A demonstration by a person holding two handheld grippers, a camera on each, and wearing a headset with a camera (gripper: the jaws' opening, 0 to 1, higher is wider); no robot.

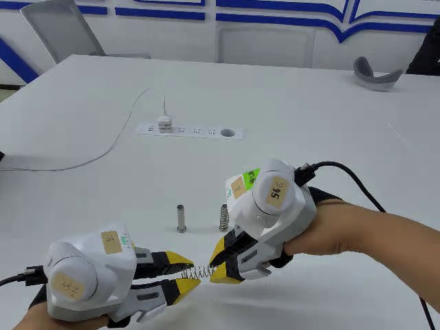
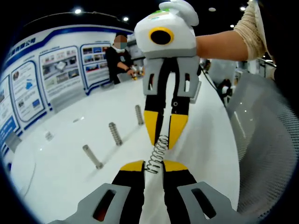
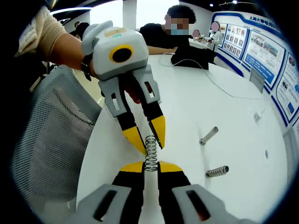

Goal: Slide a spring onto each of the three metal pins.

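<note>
A small steel spring (image 1: 199, 273) hangs in the air between my two grippers, one end in each. My left gripper (image 1: 190, 273) comes in from the lower left and is shut on the spring's near end (image 2: 153, 165). My right gripper (image 1: 218, 265) is shut on the other end (image 3: 150, 161). Behind them on the white table stand a bare metal pin (image 1: 181, 218) and a pin with a spring on it (image 1: 224, 217). In the left gripper view a third pin (image 2: 139, 114) stands beyond those two; I cannot tell whether it carries a spring.
A white power strip (image 1: 190, 130) with a plugged-in charger and a cable lies across the table's middle. A grey curved object (image 1: 375, 74) rests at the far right. A mesh chair (image 3: 56, 130) is beside the table, and people sit at its far end (image 3: 180, 35).
</note>
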